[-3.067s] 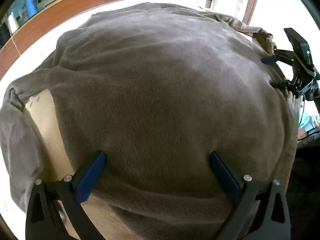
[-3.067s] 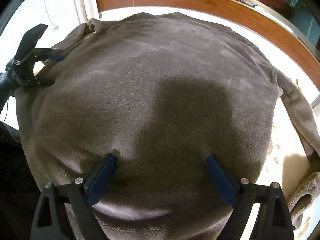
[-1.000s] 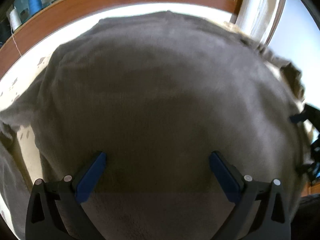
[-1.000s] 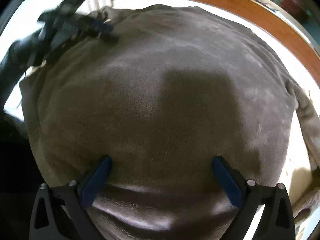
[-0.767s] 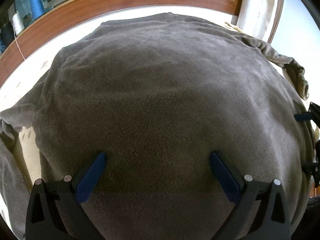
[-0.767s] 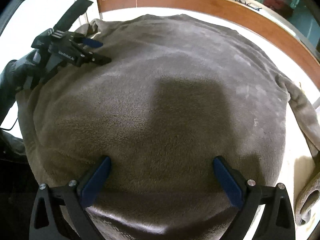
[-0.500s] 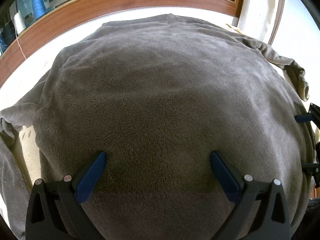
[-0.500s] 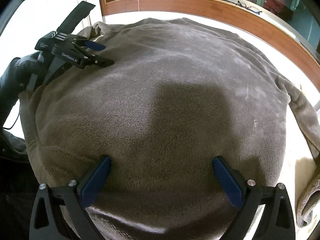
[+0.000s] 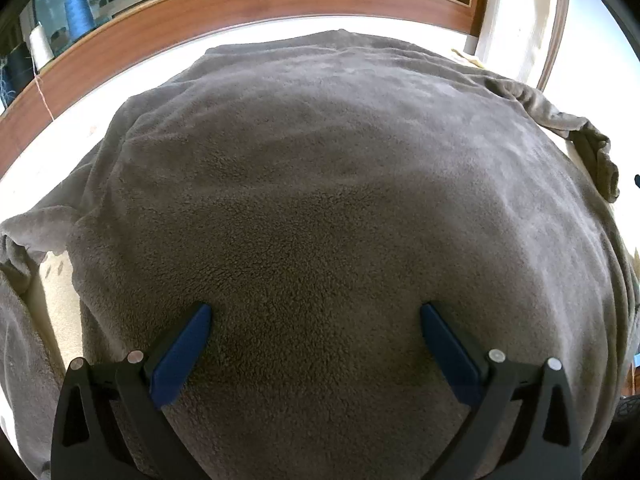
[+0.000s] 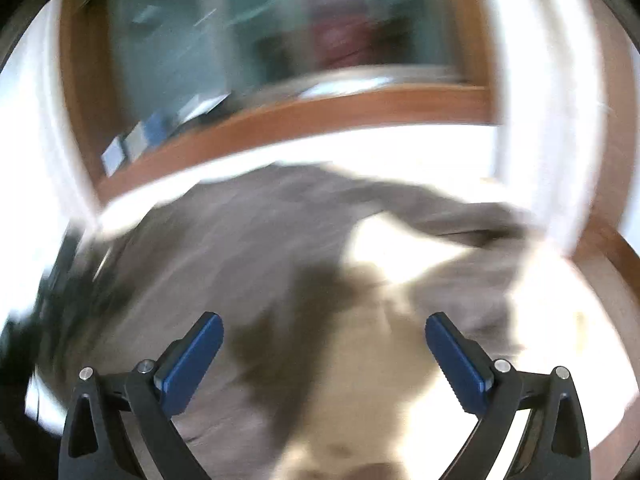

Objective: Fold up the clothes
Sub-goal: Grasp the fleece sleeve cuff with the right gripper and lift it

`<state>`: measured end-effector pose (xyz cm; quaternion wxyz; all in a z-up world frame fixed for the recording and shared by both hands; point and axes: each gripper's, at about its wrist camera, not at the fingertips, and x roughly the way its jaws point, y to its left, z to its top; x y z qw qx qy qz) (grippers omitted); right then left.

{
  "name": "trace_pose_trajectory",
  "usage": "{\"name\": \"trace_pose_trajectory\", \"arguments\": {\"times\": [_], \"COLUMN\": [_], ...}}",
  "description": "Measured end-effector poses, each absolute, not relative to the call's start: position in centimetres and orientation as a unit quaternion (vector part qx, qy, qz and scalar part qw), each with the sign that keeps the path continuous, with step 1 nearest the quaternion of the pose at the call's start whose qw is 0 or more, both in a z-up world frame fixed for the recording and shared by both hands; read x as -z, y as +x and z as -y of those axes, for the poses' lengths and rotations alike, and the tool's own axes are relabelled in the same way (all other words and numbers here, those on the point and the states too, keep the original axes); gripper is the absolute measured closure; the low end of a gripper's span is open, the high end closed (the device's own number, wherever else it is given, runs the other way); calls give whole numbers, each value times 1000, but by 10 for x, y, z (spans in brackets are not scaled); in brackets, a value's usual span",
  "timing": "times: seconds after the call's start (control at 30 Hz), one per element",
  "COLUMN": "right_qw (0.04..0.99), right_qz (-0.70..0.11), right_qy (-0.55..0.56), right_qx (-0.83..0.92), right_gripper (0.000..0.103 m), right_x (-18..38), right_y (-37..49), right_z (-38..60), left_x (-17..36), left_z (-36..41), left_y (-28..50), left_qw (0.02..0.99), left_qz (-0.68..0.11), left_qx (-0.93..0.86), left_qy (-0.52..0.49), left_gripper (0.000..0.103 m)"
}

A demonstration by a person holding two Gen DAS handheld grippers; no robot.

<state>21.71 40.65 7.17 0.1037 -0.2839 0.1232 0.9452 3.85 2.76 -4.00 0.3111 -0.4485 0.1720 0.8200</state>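
Garment under inspection: a brown fleece top, spread flat and largely smooth over a pale work surface backed by a wooden rail. One sleeve trails off the body at the right of the left wrist view, its cuff bunched; another fold of fabric lies loose at the left edge. Left gripper hovers low over the lower body panel, jaws wide apart and holding nothing. Right gripper likewise shows jaws wide and empty; its view is heavily blurred, so its position over the cloth cannot be fixed beyond noting sleeve fabric and bare surface ahead of it. No fold appears made yet. Risks, as judged: thick pile may lead a closing jaw to pinch both layers or only nap, dragging the body askew; the bunched cuff may fold in crooked.
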Motion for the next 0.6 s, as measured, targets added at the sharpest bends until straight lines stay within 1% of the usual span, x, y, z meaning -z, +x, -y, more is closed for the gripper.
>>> {"name": "trace_pose_trajectory", "arguments": {"times": [0.07, 0.17, 0.3, 0.43, 0.47, 0.53, 0.57, 0.6], "right_qw": [160, 188, 199, 187, 187, 192, 195, 199], "right_qz": [-137, -111, -61, -56, -65, -78, -84, -90], "right_qy": [-267, -286, -329, -381, -397, -414, -420, -422], "right_qx": [-940, -933, -921, -904, -896, -886, -882, -880], "right_gripper": [0, 0, 0, 2, 5, 33, 38, 48], "right_x": [-71, -62, -51, -32, -25, -17, -14, -14], "right_y": [231, 226, 201, 172, 166, 162, 162, 163], "right_z": [-431, -437, -432, -445, -452, -465, -471, -475], "left_x": [40, 40, 40, 40, 40, 40, 40, 40], "left_z": [-28, -28, -29, -29, -29, -29, -29, -29], "left_y": [39, 40, 40, 39, 39, 39, 39, 38], "left_qw": [311, 311, 311, 312, 312, 312, 312, 312], "left_qz": [-172, -172, -171, -170, -170, -170, -169, -169], "left_qx": [-820, -821, -821, -821, -821, -821, -821, -821], "left_qy": [-448, -448, -448, -448, -448, -447, -447, -447], "left_gripper": [0, 0, 0, 0, 0, 0, 0, 0]}}
